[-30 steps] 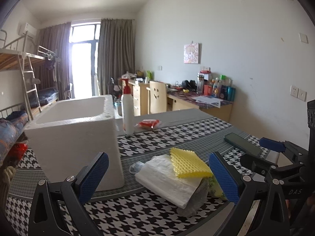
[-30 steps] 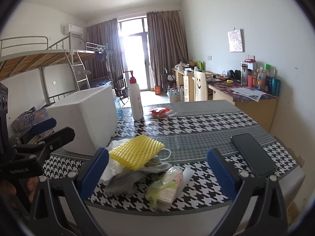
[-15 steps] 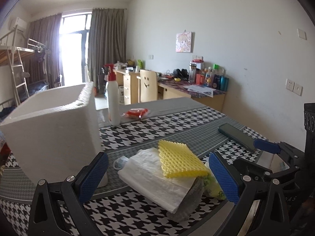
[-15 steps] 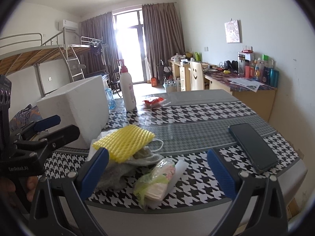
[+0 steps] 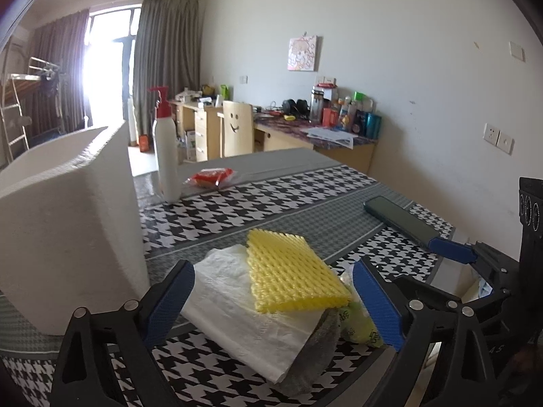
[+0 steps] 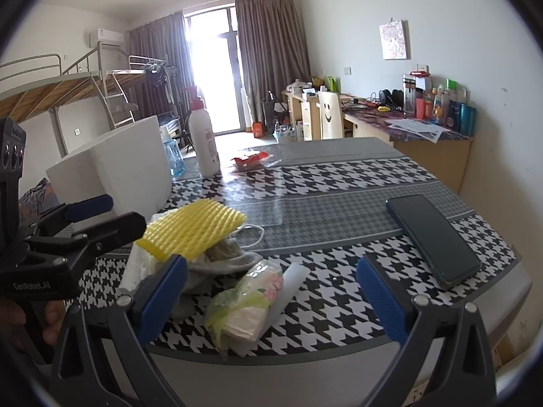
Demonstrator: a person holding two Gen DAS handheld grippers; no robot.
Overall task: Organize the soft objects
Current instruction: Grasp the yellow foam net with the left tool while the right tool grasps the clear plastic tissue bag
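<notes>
A yellow foam net (image 5: 292, 268) (image 6: 195, 229) lies on top of a pile at the table's near edge. Under it are a white plastic bag (image 5: 251, 315), a grey cloth (image 6: 220, 264) and a green-wrapped tissue pack (image 6: 247, 302) (image 5: 359, 322). A white foam box (image 5: 64, 224) (image 6: 115, 166) stands left of the pile. My left gripper (image 5: 275, 305) is open and empty, its jaws either side of the pile. My right gripper (image 6: 271, 298) is open and empty, just in front of the tissue pack.
A dark phone (image 6: 434, 237) (image 5: 400, 220) lies at the table's right edge. A white pump bottle (image 6: 203, 142) (image 5: 166, 156), a red snack packet (image 6: 249, 161) and a blue bottle (image 6: 173, 156) stand further back. A face mask's loop (image 6: 254, 234) lies by the pile.
Both grippers have moved lower and closer to the pile and the foam box. Both stay open and empty. The objects on the table have not moved.
</notes>
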